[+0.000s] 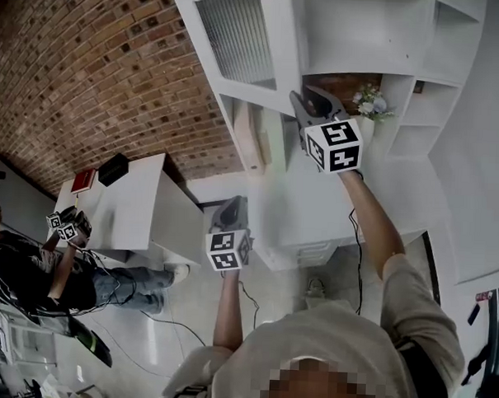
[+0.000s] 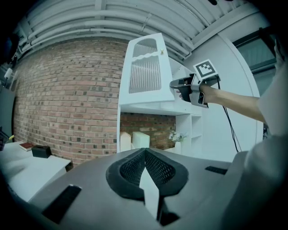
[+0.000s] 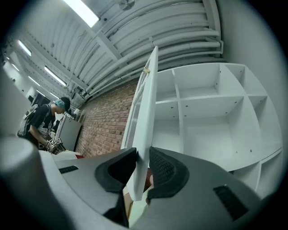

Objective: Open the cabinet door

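door (image 1: 240, 37) (image 3: 146, 121): on the upper left of the cabinet (image 1: 364, 34), swung out; long axis upright, free edge pointing near, toward the person.
door to right gripper (image 1: 307, 98) (image 3: 143, 168): the low end of the free edge runs edge-on between the jaws.
right gripper grip: narrow, pads clamped on both door faces.
left gripper (image 1: 231, 206) (image 2: 145, 152): lower and nearer, apart from the door, jaws together, empty.

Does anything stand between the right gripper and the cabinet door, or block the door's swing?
Nothing visible does. The right gripper clamps the edge of the cabinet door, and the door's outward path looks free; the left gripper sits lower, apart.
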`<action>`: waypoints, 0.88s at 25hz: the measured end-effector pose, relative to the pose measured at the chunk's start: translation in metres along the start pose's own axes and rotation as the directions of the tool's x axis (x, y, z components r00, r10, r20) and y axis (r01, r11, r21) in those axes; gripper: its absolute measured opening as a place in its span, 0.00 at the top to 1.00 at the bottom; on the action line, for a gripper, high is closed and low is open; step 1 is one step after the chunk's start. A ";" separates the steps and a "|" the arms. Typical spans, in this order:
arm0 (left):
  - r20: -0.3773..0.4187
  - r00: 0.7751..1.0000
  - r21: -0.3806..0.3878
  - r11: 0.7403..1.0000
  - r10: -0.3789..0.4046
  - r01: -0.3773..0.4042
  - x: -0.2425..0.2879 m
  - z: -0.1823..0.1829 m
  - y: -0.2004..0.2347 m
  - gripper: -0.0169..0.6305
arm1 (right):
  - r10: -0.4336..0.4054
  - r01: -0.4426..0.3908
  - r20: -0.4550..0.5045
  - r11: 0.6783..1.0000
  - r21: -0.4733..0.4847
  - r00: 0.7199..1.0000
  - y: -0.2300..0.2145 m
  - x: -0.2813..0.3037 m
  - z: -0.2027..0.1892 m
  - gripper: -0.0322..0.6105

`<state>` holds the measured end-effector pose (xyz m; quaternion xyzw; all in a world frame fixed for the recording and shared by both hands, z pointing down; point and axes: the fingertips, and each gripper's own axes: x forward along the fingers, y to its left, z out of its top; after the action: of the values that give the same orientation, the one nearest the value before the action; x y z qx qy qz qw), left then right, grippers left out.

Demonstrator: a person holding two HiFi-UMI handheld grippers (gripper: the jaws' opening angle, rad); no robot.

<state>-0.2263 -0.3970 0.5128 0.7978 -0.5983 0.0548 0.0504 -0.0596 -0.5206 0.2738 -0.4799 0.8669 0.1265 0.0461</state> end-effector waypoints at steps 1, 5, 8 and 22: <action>0.000 1.000 -0.001 1.000 0.002 -0.002 -0.006 -0.001 0.001 0.93 | 0.000 0.000 -0.002 1.000 -0.002 1.000 0.005 -0.002 0.001 0.80; 0.000 1.000 -0.006 1.000 0.008 -0.008 -0.028 -0.002 0.004 0.93 | 0.011 -0.011 -0.004 1.000 -0.010 1.000 0.028 -0.008 0.010 0.80; 0.001 1.000 -0.009 1.000 0.014 -0.014 -0.042 -0.002 0.004 0.93 | 0.020 -0.020 0.002 1.000 -0.009 1.000 0.044 -0.011 0.014 0.80; 0.009 0.996 -0.022 0.996 0.087 -0.087 -0.111 -0.013 0.024 0.93 | 0.107 -0.107 0.009 0.994 -0.034 0.994 0.130 -0.023 0.029 0.81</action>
<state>-0.2802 -0.2963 0.5096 0.7707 -0.6332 0.0463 0.0536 -0.1586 -0.4281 0.2732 -0.4327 0.8889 0.1461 0.0361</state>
